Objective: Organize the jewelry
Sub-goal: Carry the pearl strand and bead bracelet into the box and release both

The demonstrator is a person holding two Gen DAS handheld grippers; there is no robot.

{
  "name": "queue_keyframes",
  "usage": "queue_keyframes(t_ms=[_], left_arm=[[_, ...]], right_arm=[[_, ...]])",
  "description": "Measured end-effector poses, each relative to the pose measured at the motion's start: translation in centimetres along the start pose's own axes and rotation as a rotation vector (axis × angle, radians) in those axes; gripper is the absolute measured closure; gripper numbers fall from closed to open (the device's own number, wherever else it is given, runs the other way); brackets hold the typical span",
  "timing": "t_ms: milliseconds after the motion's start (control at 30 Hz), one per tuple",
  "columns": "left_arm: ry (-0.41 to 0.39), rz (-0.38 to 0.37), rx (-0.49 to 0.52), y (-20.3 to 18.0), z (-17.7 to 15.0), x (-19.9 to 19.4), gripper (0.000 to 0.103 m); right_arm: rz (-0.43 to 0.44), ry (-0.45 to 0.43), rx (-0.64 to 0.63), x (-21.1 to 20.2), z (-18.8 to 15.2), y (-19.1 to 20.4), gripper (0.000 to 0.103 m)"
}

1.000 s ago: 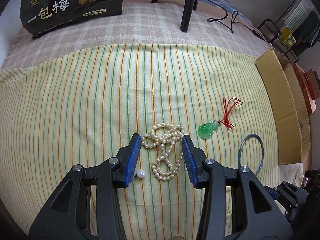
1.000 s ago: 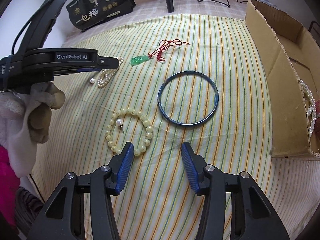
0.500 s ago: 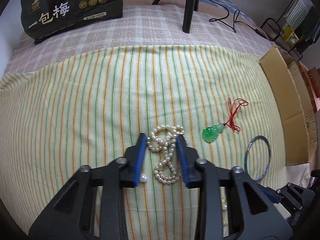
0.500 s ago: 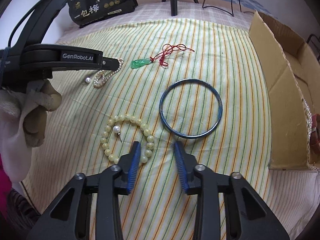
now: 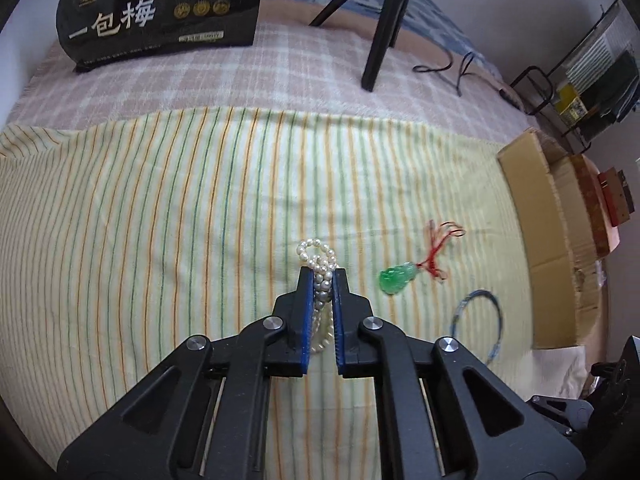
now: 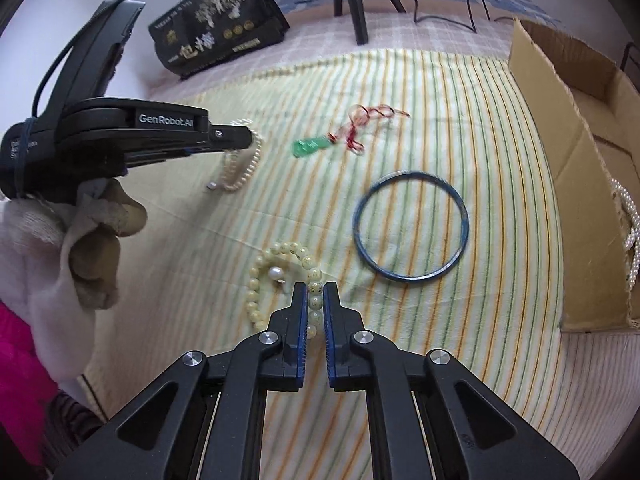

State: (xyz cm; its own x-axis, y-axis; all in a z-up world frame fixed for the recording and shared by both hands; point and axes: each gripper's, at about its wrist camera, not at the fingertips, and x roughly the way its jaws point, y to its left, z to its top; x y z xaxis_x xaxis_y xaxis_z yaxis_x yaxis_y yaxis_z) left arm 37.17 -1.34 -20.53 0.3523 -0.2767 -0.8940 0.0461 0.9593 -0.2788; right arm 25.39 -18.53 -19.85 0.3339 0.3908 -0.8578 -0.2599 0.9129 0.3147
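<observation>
The right gripper [image 6: 315,292] is seen closed on the near side of a pale yellow bead bracelet [image 6: 280,268], its blue pads pressed against the beads. A single pearl stud [image 6: 275,272] lies inside the bracelet's ring on the striped cloth [image 6: 460,120]. Just beyond, a blue bangle [image 6: 411,225] lies flat and apart from the other pieces. The left gripper [image 5: 323,276] is shown clamped on a white pearl necklace [image 5: 316,252], a loop of which sticks out past the fingertips. "GenRobot.AI" is printed in white on this gripper's side, and it is held by a gloved hand [image 6: 80,240]. Between necklace and bangle, a green pendant [image 5: 396,277] on a red cord [image 5: 438,248] rests on the cloth. To the right, an open cardboard box [image 6: 560,168] stands on the bed; a white pearl strand [image 6: 630,228] is seen in it at the frame's edge. Farthest back, a black package [image 5: 160,4] carries large white characters "一包梅" above three gold medallions; its smaller print cannot be read. Black tripod legs [image 5: 384,28] stand beside it.
</observation>
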Motion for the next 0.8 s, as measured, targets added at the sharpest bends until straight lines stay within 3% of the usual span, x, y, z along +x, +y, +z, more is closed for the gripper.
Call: queue_keyframes(t_ms=[433,800], left_arm=[[-0.100,-0.080,0.013,-2.0,-0.3,-6.0,0.098],[-0.160,-0.141,0.031,-4.2,-1.1,-9.3,0.098]], right_arm=[[0.074,-0.109,-0.016,-4.8,0.2,1.7,0.097],[0.061,-0.206,0.029,-8.3,0.6,-1.0,0.097]])
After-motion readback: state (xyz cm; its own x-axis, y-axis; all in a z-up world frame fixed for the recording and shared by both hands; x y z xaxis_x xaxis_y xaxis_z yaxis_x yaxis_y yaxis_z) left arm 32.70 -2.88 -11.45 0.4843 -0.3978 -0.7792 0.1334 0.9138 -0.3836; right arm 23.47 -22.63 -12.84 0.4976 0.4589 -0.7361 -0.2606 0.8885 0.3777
